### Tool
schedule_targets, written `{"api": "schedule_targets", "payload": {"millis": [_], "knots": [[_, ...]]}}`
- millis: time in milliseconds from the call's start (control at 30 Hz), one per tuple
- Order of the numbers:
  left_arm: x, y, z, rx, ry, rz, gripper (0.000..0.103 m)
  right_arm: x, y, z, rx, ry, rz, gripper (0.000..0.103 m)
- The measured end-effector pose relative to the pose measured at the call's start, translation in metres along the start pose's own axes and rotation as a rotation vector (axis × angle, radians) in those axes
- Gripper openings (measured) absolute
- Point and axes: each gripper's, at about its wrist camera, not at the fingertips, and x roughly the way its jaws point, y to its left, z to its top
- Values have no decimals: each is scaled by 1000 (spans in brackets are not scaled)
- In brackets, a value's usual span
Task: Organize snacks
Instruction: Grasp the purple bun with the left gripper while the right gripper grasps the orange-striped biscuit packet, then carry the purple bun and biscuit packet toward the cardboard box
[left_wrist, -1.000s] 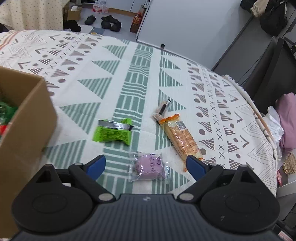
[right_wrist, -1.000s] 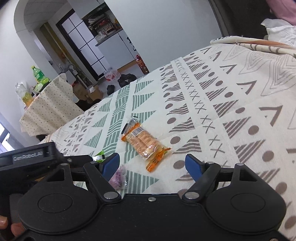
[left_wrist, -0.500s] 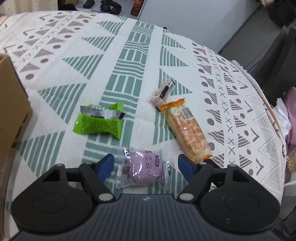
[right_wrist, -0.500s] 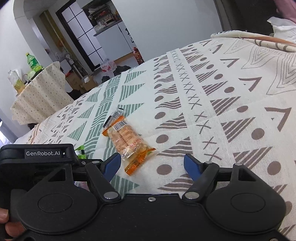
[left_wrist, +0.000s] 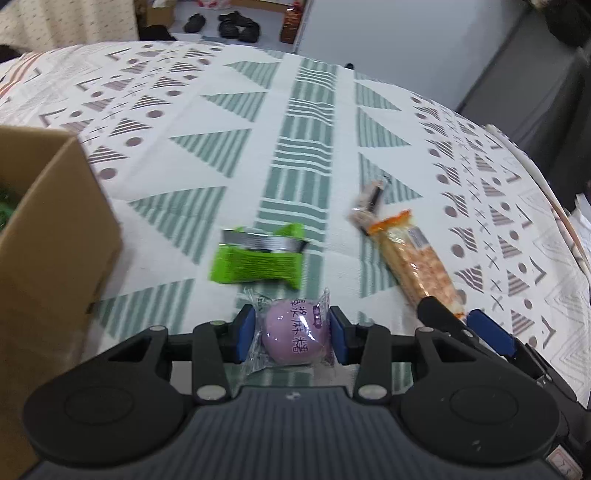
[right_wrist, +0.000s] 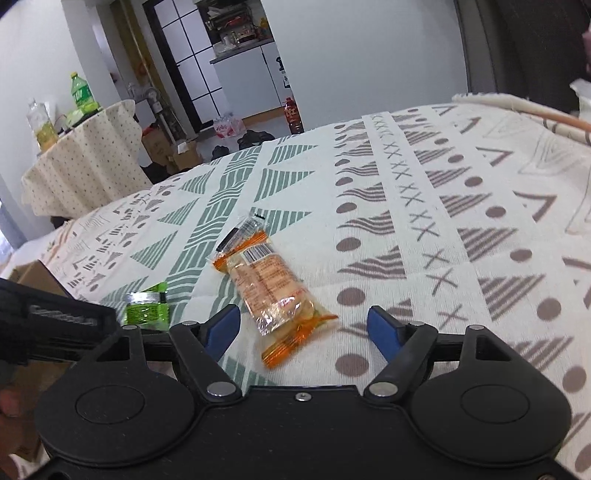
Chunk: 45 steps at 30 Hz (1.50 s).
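The left tongs (left_wrist: 293, 334) are closed on the purple mochi packet (left_wrist: 295, 336), one blue pad on each side of it; a second ago they were wide open and the packet lay free on the patterned tabletop (left_wrist: 310, 122). The packet is round, so it has no clear long axis. Just beyond it lies the green snack packet (left_wrist: 258, 260), its long axis running left to right. The orange cracker packet (right_wrist: 271, 284) lies with its long axis diagonal, barcode end away from the camera, crimped orange end between the pads of the right tongs (right_wrist: 304, 326). These tongs are open and hold nothing, as before. The cardboard box (left_wrist: 48, 236) stands at the left.
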Motion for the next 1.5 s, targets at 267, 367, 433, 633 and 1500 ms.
{"api": "schedule_targets", "payload": {"millis": [267, 367, 433, 633, 1500], "knots": [[-14, 19, 3, -46, -21, 9, 42, 13, 16, 4, -113, 0, 10, 78], [-18, 25, 1, -62, -17, 5, 42, 18, 22, 4, -165, 12, 14, 71], [-21, 26, -1, -66, -17, 2, 41, 18, 25, 1, -192, 37, -4, 48], [-39, 27, -8, -79, -25, -28, 41, -13, 21, -6, -169, 106, -40, 33], [-150, 34, -28, -52, -199, -134, 41, -148, 73, 6, 22, -3, -1, 32]]}}
